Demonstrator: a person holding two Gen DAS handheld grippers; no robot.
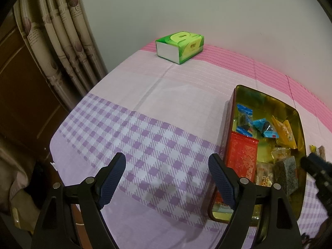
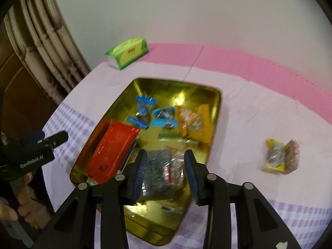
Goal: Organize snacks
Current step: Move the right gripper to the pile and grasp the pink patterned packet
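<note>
- We hold the left gripper point(image 1: 167, 173) above the checked purple part of the cloth point(image 1: 145, 108), just left of the tin point(image 1: 232, 112). Its jaws stand wide apart and there is nothing between them.
- We hold the right gripper point(image 2: 166, 166) over the near end of the tin point(image 2: 216, 112). Its jaws stand a little apart, with a narrow gap. Through the gap we see wrapped snacks that lie in the tin, but the pads do not press on any of them, so it holds nothing. This picture is blurred.
- The tin is gold inside and stands on the cloth, without a lid.
- In the tin we see a red packet point(image 1: 241, 157) on the left side, two blue candies point(image 1: 244, 117) toward the far end, an orange packet point(image 1: 285, 131) on the right side, and a grey speckled snack point(image 1: 287, 174) with some clear-wrapped snacks point(image 1: 264, 173) at the near end.
- One yellow snack point(image 2: 279, 156) lies on the cloth outside the tin, well to the right of it.
- A green tissue pack point(image 1: 180, 46) lies at the far edge of the table, near the wall point(image 1: 207, 6).
- A curtain point(image 1: 58, 37) hangs on the left side, beside the table.
- In the right wrist view we see our left hand point(image 2: 22, 188) around the handle of the left gripper.
</note>
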